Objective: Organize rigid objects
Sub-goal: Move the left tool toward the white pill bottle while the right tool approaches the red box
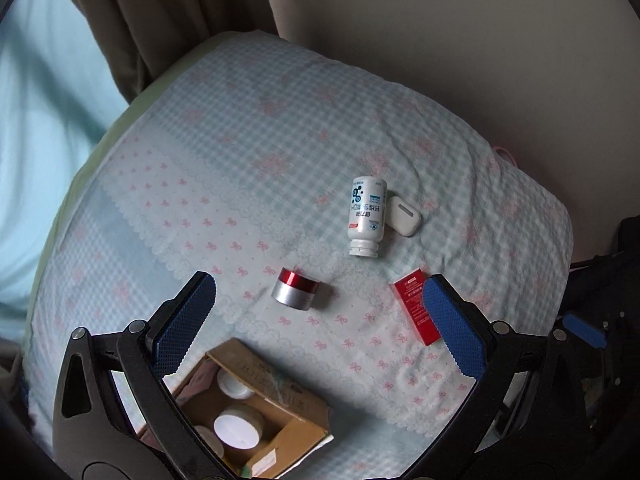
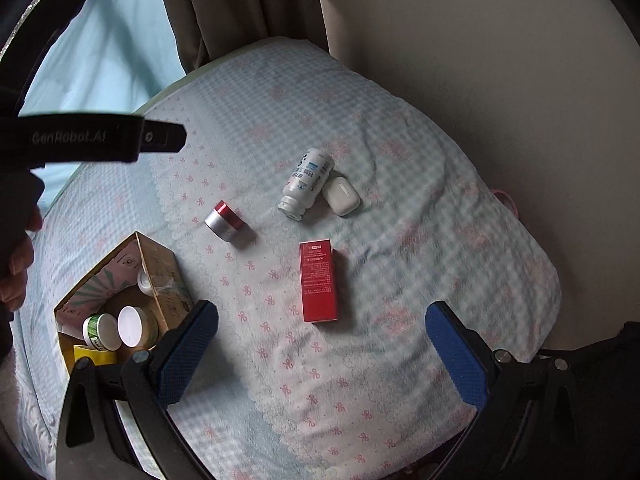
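Open cardboard box (image 1: pixel 256 412) sits nearest; both tools gape wide, empty; beyond it, rigid red carton (image 2: pixel 319 282) looks light—pinch its long sides.

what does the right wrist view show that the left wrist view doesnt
Only the right wrist view shows the left gripper's black body marked GenRobot.AI, a hand at the left edge, and a green-labelled jar and yellow item in the cardboard box. Only the left wrist view shows a blue pad at the right edge. Both show the white bottle, white earbud case, red-lidded silver jar, red carton and patterned bedspread.
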Action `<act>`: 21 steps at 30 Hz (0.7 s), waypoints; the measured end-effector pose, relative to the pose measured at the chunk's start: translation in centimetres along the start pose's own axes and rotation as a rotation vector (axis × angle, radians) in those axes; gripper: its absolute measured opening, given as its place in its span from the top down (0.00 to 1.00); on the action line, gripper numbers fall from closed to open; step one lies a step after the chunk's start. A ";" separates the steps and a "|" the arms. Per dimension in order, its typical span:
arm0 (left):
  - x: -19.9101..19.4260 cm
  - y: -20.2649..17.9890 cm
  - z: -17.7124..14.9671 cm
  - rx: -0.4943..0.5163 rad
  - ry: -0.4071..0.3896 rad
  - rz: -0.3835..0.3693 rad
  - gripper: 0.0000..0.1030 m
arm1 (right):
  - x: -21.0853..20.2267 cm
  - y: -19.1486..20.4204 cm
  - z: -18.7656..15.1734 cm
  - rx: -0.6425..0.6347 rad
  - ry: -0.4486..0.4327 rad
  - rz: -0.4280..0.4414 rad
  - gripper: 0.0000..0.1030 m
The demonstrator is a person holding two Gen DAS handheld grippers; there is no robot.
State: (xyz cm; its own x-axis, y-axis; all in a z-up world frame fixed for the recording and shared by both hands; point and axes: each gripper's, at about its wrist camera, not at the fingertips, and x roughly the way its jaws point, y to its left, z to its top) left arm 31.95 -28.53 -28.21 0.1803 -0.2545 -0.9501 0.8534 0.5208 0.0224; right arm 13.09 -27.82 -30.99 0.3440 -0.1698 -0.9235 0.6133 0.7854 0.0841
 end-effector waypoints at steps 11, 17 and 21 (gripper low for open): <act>14.6 -4.8 5.8 0.240 0.179 -0.032 0.04 | 11.3 0.4 -0.5 0.028 0.161 -0.044 0.06; 20.6 -6.2 6.9 0.270 0.305 -0.047 0.13 | 16.1 0.1 0.4 0.072 0.231 -0.032 0.21; 22.6 -6.7 7.0 0.318 0.339 -0.030 0.19 | 18.7 0.2 0.7 0.082 0.291 -0.023 0.30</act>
State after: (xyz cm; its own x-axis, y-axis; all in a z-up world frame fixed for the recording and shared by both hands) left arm 33.77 -43.49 -47.69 0.0277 0.0428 -0.9987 0.9730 0.2281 0.0368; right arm 20.14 -31.21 -47.99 0.1181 0.0002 -0.9930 0.6783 0.7304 0.0808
